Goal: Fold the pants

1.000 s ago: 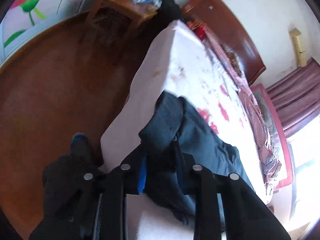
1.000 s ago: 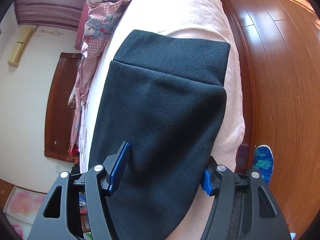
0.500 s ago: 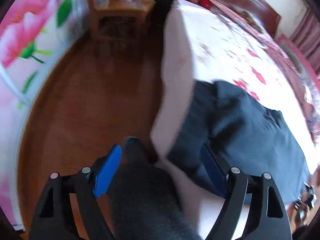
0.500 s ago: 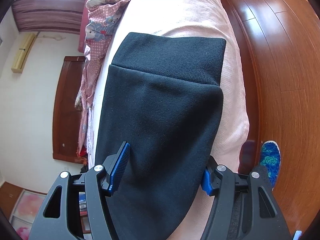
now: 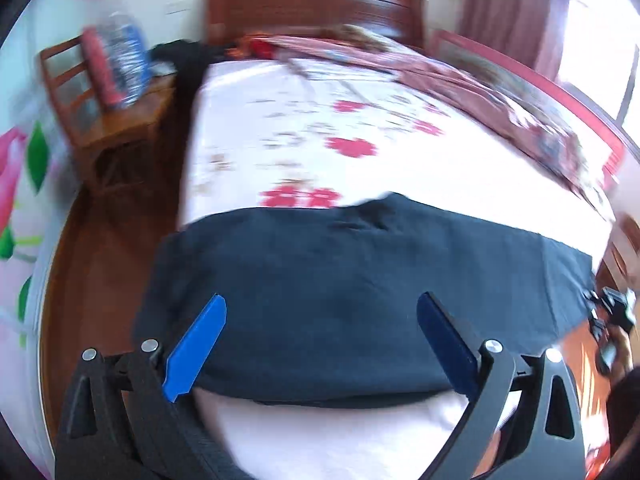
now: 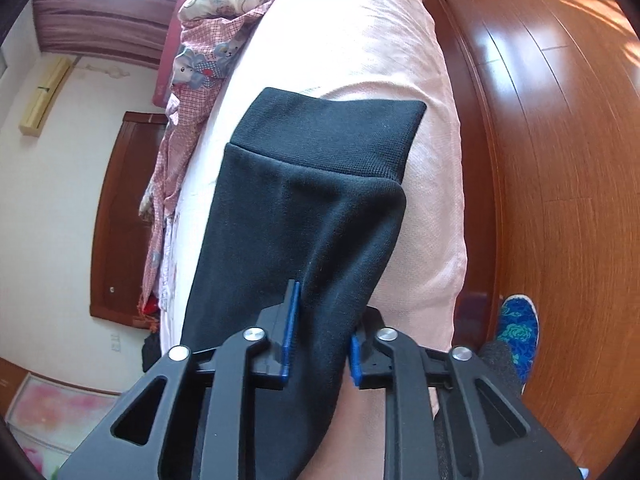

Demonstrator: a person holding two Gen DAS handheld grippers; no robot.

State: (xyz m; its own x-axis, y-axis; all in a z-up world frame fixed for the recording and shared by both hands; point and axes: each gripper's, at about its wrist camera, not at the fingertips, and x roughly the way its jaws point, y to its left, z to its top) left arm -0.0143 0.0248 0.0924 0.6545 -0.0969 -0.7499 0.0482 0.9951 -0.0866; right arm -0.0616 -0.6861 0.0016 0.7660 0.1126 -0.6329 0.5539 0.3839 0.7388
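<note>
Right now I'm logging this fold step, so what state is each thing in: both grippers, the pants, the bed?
left gripper: open, holding nothing, above the pants.
right gripper: shut on the pants' fabric.
pants: lying flat along the bed's edge, ribbed end outstretched.
bed: covered with a floral sheet, blanket bunched on its far side.

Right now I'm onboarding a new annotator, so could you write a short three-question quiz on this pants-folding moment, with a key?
1. True or false: the right gripper is shut on the dark pants.
2. The left gripper is: A) shut on the pants B) open over the pants C) holding the patterned shoe.
3. Fill in: the ribbed waistband lies on the ____.

Key: 1 true; 2 B; 3 bed.
</note>
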